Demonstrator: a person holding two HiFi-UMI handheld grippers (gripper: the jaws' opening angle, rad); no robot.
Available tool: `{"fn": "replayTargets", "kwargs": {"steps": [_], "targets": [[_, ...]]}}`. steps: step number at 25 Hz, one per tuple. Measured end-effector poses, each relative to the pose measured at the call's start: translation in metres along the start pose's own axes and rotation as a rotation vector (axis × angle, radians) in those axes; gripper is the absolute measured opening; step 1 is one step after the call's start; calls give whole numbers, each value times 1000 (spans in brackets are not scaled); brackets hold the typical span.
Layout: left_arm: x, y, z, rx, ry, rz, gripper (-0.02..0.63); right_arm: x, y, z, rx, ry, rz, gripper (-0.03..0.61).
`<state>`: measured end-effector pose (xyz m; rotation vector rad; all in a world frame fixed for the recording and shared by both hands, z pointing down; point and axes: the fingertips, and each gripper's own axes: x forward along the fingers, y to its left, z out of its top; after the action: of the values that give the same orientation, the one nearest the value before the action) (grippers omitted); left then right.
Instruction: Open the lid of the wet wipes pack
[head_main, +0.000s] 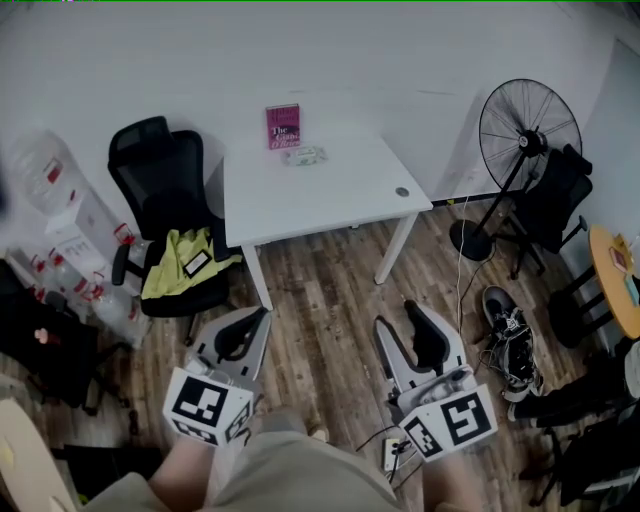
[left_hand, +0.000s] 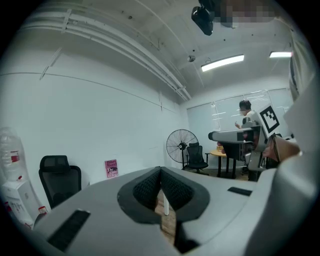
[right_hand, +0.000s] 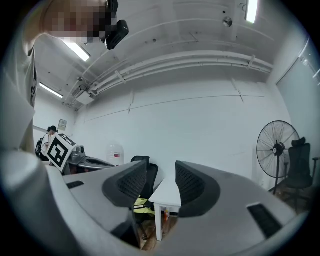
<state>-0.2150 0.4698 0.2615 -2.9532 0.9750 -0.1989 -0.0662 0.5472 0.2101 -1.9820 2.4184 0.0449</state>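
Note:
The wet wipes pack (head_main: 303, 155), small and pale green, lies flat near the far edge of the white table (head_main: 330, 205), just in front of an upright pink book (head_main: 283, 126). Both grippers hang low over the wooden floor, well short of the table. My left gripper (head_main: 264, 313) is shut, its black pads meeting with nothing between them (left_hand: 160, 172). My right gripper (head_main: 395, 315) is open, and only the table (right_hand: 167, 192) and a chair show through its gap (right_hand: 160, 167). Neither gripper view shows the pack.
A black office chair (head_main: 165, 190) with a yellow vest stands left of the table, with water bottles (head_main: 45, 170) beyond it. A standing fan (head_main: 528, 130), another chair and shoes (head_main: 510, 335) are at the right. Wooden floor lies between me and the table.

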Motion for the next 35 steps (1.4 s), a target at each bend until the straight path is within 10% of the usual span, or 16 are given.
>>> {"fn": "replayTargets", "kwargs": {"steps": [16,35], "targets": [[76,29,-11,-57,7,-31,21,65,-42,-28,-9,63,26,198],[250,200,-2,-29,35,-50,21,294,-121,-39,-29,101,7,196]]}}
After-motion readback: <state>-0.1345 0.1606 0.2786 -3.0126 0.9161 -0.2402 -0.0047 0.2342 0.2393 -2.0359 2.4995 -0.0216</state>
